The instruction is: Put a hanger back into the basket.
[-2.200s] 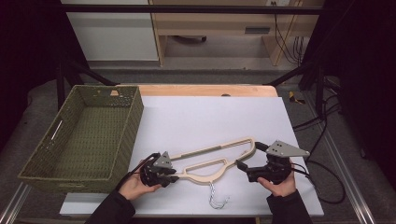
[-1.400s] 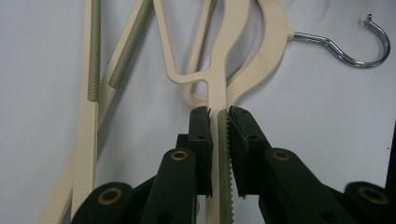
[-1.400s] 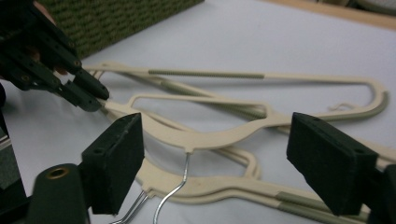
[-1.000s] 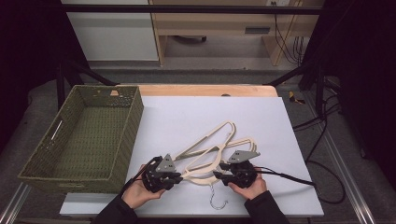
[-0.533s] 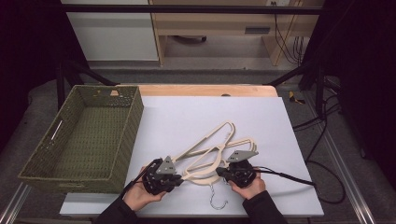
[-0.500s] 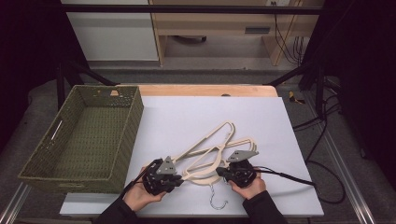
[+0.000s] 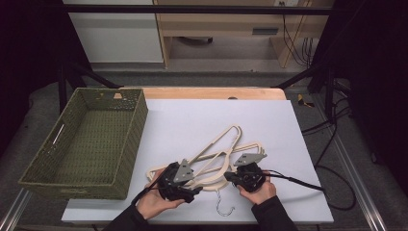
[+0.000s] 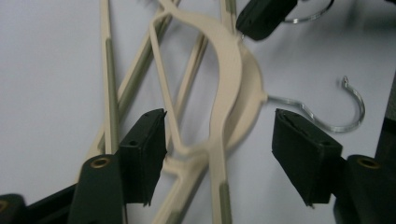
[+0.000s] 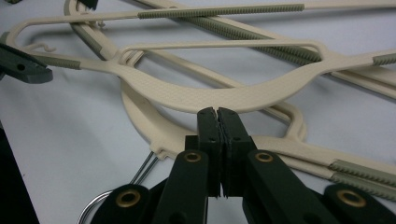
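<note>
Two cream hangers (image 7: 219, 153) lie crossed on the white table top (image 7: 192, 120). My left gripper (image 7: 193, 188) (image 8: 219, 140) is open. Its jaws have just been opening, and the upper hanger (image 8: 226, 70) and lower hanger (image 8: 250, 91) lie between the pads untouched. My right gripper (image 7: 231, 176) (image 9: 217, 112) has its jaws pressed together at the neck of the upper hanger (image 9: 210, 98), on that hanger's wire hook (image 8: 310, 14). The lower hanger (image 9: 149, 128) has a free hook (image 7: 224, 207) (image 8: 345, 116) resting on the table.
A green woven basket (image 7: 125, 139) stands at the left with nothing in it. A wooden strip (image 7: 211, 92) runs along the table's far edge. Black cables (image 7: 298, 182) trail from the right gripper toward the right side.
Since the earliest frame the right hand came left to the hangers' middle, and the hangers now lie crossed. In the last half second the left gripper shifted slightly right.
</note>
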A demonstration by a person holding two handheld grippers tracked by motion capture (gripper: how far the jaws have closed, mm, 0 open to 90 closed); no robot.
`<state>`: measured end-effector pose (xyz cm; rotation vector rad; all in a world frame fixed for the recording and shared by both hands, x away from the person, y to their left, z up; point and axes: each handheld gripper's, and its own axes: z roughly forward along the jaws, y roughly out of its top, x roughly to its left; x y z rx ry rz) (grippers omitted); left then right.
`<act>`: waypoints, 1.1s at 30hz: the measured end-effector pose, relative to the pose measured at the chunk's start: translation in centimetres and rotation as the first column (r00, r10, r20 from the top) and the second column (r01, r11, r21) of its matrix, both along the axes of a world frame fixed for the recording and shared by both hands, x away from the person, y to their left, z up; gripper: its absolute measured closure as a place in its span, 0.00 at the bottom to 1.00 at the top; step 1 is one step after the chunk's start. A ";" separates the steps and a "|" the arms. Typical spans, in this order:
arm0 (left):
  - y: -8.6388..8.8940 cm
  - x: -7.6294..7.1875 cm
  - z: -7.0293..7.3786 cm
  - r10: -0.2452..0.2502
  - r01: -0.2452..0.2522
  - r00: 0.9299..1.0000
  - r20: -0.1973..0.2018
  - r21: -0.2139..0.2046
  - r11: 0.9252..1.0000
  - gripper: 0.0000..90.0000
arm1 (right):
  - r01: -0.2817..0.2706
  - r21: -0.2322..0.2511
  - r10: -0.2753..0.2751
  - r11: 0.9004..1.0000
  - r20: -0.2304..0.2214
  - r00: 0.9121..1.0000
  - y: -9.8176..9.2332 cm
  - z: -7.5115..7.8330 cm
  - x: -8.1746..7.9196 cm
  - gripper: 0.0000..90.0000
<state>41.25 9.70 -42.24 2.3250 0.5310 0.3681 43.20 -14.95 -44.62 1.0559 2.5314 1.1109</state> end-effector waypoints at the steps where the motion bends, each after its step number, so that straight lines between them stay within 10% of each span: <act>1: -0.6 0.2 0.1 -0.001 0.001 1.000 0.000 0.010 1.000 0.39 | -0.001 -0.007 0.001 1.000 0.002 1.000 0.0 0.1 0.0 0.99; 18: -5.6 1.6 -1.6 0.006 -0.006 1.000 0.001 0.085 0.996 0.43 | -0.004 -0.016 0.004 1.000 -0.006 1.000 -0.2 1.7 0.1 0.99; 33: -7.5 1.3 -3.0 0.033 -0.049 0.996 0.087 0.185 0.982 0.82 | -0.024 -0.026 0.024 0.999 0.021 0.999 -0.3 2.6 0.0 0.98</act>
